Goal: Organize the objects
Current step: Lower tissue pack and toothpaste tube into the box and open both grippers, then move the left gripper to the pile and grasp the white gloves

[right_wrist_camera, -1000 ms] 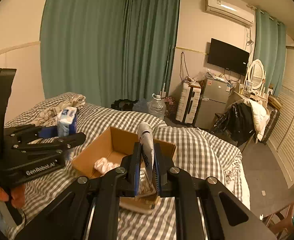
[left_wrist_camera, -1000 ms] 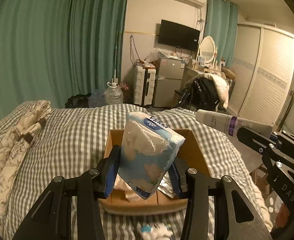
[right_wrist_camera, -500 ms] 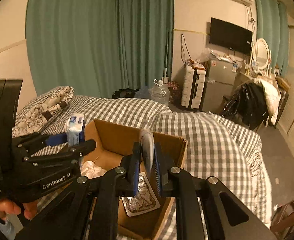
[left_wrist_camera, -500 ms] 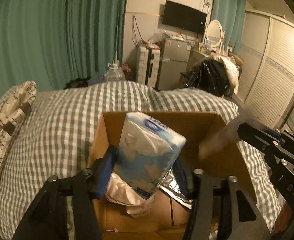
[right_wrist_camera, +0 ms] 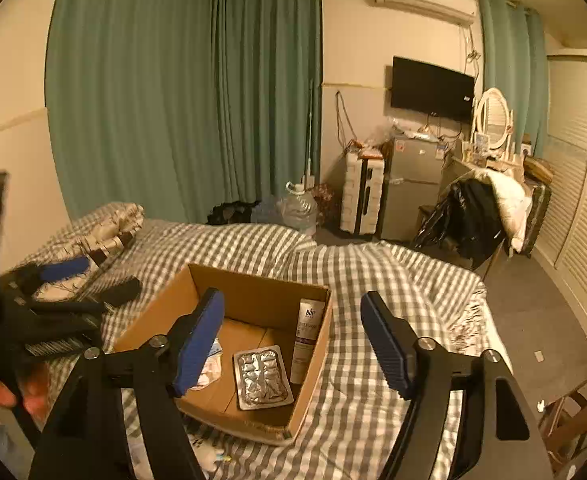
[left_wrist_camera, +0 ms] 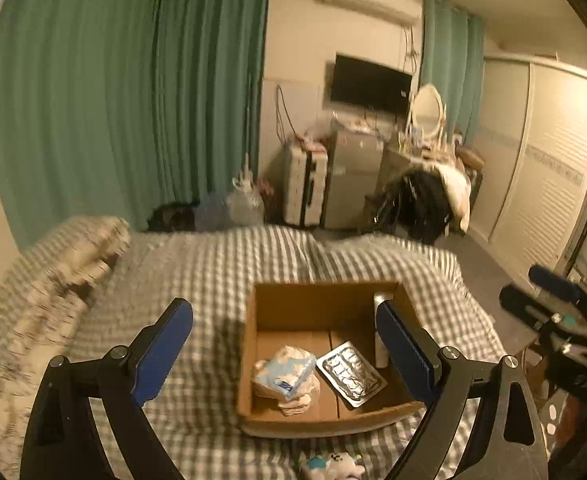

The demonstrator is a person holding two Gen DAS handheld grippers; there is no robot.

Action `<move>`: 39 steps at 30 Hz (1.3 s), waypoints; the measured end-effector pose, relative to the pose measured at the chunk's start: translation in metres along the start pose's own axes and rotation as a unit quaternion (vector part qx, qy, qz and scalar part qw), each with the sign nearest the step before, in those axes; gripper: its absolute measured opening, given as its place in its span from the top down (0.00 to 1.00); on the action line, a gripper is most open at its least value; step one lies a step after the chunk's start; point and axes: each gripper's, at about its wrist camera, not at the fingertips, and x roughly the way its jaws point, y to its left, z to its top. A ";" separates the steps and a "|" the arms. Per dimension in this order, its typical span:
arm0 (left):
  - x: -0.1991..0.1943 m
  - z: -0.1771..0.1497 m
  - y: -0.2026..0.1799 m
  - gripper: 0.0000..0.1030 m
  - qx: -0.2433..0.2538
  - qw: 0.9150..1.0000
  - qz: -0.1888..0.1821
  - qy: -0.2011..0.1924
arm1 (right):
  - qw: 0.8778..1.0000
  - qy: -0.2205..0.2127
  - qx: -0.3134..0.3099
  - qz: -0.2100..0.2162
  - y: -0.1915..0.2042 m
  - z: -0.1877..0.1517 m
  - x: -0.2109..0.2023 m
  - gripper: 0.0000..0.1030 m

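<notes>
I am pulling both tools away from the cardboard box (right_wrist_camera: 313, 340): left gripper (left_wrist_camera: 285, 344) and right gripper (right_wrist_camera: 293, 340) have just been opening, nothing between. Tissue pack (left_wrist_camera: 283, 372) and tube (right_wrist_camera: 308, 340) are lying inside; I am retreating straight, not touching the walls.

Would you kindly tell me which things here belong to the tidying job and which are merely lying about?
Job:
- brown cardboard box
- blue-and-white tissue pack inside it
- silver foil blister sheet flat on the box floor
- white tube upright against the box wall
- small white-and-blue plush toy on the checked bedspread, unboxed

Lying about:
- patterned folded quilt
- white suitcase
- clear water jug
</notes>
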 end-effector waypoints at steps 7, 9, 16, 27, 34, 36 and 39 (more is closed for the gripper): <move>-0.108 0.024 0.019 0.00 0.006 0.999 0.023 -0.039 | 1.000 -0.023 -0.006 0.002 0.021 0.013 -0.073 0.28; -0.129 0.019 0.021 0.00 0.012 0.998 0.032 -0.044 | 1.000 -0.027 -0.013 0.003 0.031 0.011 -0.094 0.27; -0.147 -0.038 0.024 0.00 -0.002 1.000 0.012 -0.018 | 0.999 -0.015 -0.031 -0.011 0.058 -0.018 -0.144 0.19; -0.122 -0.125 0.021 0.00 -0.044 0.999 0.014 -0.014 | 0.999 0.003 -0.022 -0.036 0.061 -0.092 -0.138 0.00; -0.063 -0.166 -0.001 0.00 -0.004 0.999 0.040 0.030 | 0.997 0.052 -0.018 -0.051 0.054 -0.129 -0.078 0.00; -0.050 -0.174 -0.006 0.00 0.003 0.998 0.036 0.046 | 0.996 0.066 -0.019 -0.052 0.053 -0.140 -0.063 0.00; -0.030 -0.186 -0.013 0.00 0.011 0.997 0.030 0.070 | 0.996 0.075 -0.015 -0.051 0.048 -0.148 -0.048 0.00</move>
